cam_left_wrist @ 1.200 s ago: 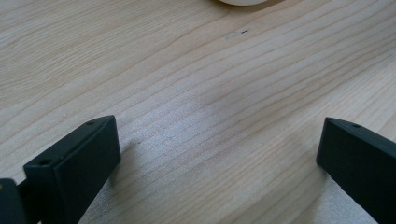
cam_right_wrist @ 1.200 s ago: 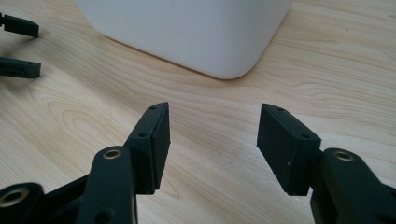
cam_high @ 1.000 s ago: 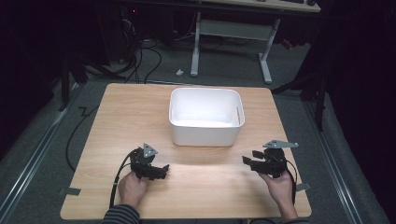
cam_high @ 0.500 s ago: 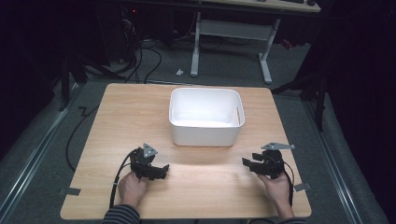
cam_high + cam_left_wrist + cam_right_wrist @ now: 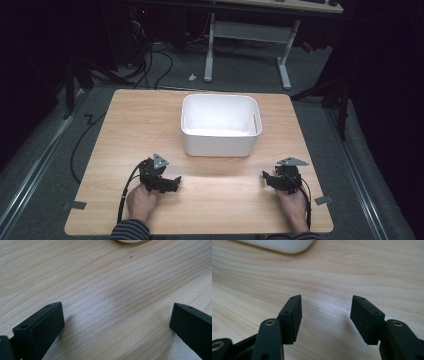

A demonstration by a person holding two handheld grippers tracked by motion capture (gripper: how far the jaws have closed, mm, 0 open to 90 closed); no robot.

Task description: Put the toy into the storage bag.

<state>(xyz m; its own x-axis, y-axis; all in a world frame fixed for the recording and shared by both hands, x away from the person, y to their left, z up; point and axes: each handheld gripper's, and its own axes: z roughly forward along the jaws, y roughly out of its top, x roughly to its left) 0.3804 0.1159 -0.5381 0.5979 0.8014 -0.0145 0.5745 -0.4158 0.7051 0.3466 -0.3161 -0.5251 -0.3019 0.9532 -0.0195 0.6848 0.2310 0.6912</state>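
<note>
i hold my left gripper (image 5: 172,183) low over the near left part of the wooden table (image 5: 125,130), its jaws spread wide with nothing between them; in the left gripper view (image 5: 116,320) bare wood grain lies across the whole gap, and each jaw is cut off by the frame edge. my right gripper (image 5: 266,178) sits over the near right part of the table, its jaws also parted and empty, though less widely; in the right gripper view (image 5: 325,310) the gap again shows bare wood. from above, both sets of jaws are small and dark, so their spread is hard to read there. my left hand (image 5: 141,202) and right hand (image 5: 292,206) come in from the bottom edge, the forearms cut off, with a striped sleeve (image 5: 131,231) on the left one.

a white bin (image 5: 220,125) stands near the middle of the table, beyond and between the two grippers, well apart from both. its inside looks plain white from above. only a sliver of its rounded lower edge shows at the top of each gripper view, blurred. a small dark mark (image 5: 130,257) on the wood near it is too small to make out.
</note>
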